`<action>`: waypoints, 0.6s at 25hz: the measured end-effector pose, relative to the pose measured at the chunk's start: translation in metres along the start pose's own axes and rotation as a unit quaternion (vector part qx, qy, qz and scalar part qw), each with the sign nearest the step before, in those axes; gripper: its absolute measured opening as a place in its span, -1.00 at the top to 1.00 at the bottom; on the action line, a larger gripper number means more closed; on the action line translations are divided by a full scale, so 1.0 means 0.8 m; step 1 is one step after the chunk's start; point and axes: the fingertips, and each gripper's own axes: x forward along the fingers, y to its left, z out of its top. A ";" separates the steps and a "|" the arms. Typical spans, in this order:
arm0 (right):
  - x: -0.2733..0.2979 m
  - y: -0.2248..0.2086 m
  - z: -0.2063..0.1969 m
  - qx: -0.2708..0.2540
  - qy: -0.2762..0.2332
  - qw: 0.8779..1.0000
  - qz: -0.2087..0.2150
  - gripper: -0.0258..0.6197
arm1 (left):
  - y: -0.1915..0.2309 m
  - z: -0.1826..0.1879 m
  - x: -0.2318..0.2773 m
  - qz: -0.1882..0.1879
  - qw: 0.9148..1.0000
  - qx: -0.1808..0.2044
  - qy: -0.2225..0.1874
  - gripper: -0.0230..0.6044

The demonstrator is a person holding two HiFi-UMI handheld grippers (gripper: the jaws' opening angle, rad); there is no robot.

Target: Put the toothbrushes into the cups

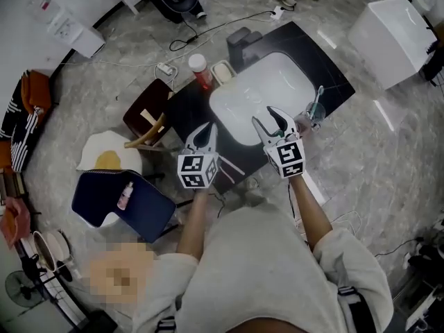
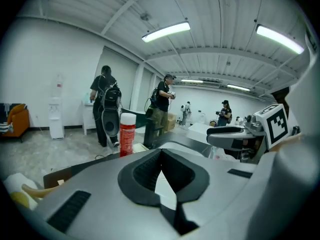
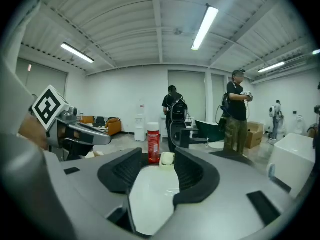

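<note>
Cup (image 1: 316,112) right of basin (image 1: 244,89)

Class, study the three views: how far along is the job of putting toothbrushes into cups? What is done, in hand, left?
Done: one toothbrush stands in the cup right of the sink. In hand: nothing. The right gripper is open and empty, and the left gripper is shut on nothing. Left: no other toothbrush or cup shows, so the job may be finished.

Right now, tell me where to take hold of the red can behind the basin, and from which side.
Grip the red can around the middle of its round body, below the white cap. It stands upright at the basin's far edge with the cream dish close on its right, so coming from the front seems safest.
</note>
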 end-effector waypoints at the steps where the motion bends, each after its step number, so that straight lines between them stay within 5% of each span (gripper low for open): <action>1: 0.009 0.017 0.004 -0.002 0.000 1.000 0.017 0.21 | 0.014 0.000 -0.011 0.012 1.000 -0.004 -0.002 0.84; 15: 0.080 0.171 -0.004 -0.026 0.030 0.989 0.145 0.24 | 0.123 -0.035 -0.114 0.114 0.992 -0.049 -0.008 0.84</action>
